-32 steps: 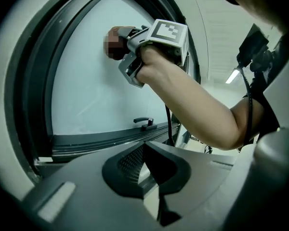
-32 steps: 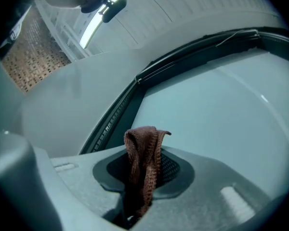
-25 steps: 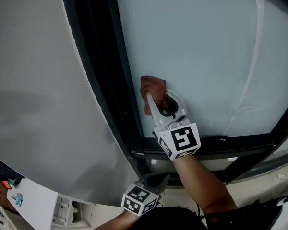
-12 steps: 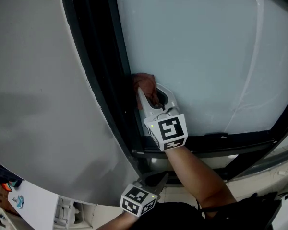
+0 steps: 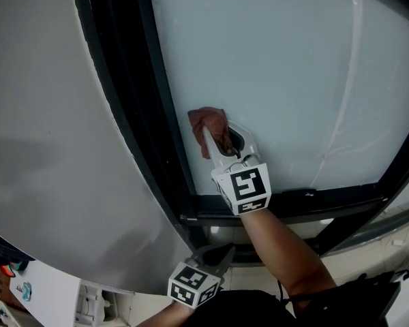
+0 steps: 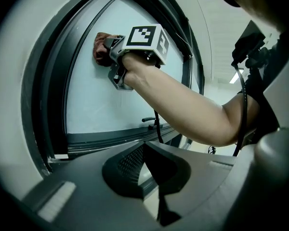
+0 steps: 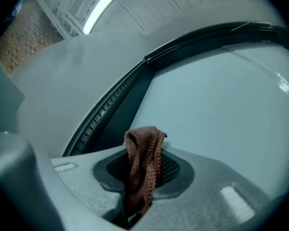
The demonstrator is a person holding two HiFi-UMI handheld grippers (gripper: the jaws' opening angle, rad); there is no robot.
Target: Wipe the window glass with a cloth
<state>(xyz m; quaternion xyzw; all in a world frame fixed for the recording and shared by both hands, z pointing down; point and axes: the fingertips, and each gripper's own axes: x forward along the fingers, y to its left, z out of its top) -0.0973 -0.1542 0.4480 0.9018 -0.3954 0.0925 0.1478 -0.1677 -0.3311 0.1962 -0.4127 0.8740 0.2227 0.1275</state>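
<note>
1. Wall (image 5: 48, 148): plain grey, fills the head view from 7 to 11 o'clock.
2. Window glass (image 5: 279, 73): pale, smooth pane from 12 to 3 o'clock.
3. Window frame (image 5: 129, 101): dark, curved band between wall and glass, with a lower rail at 5 o'clock.
4. Ceiling light (image 7: 98, 8): bright strip at 11 o'clock in the right gripper view, brick surface (image 7: 29, 28) beside it.
5. Right gripper (image 5: 221, 136): centre, jaws clamped on the cloth; its cube (image 5: 244, 188) bears a black-and-white square marker.
6. Left gripper (image 5: 215, 256): 6 o'clock, jaws closed together, holding nothing.
7. Cloth (image 5: 208, 121): reddish-brown, bunched, pressed to the glass just beside the frame.
</note>
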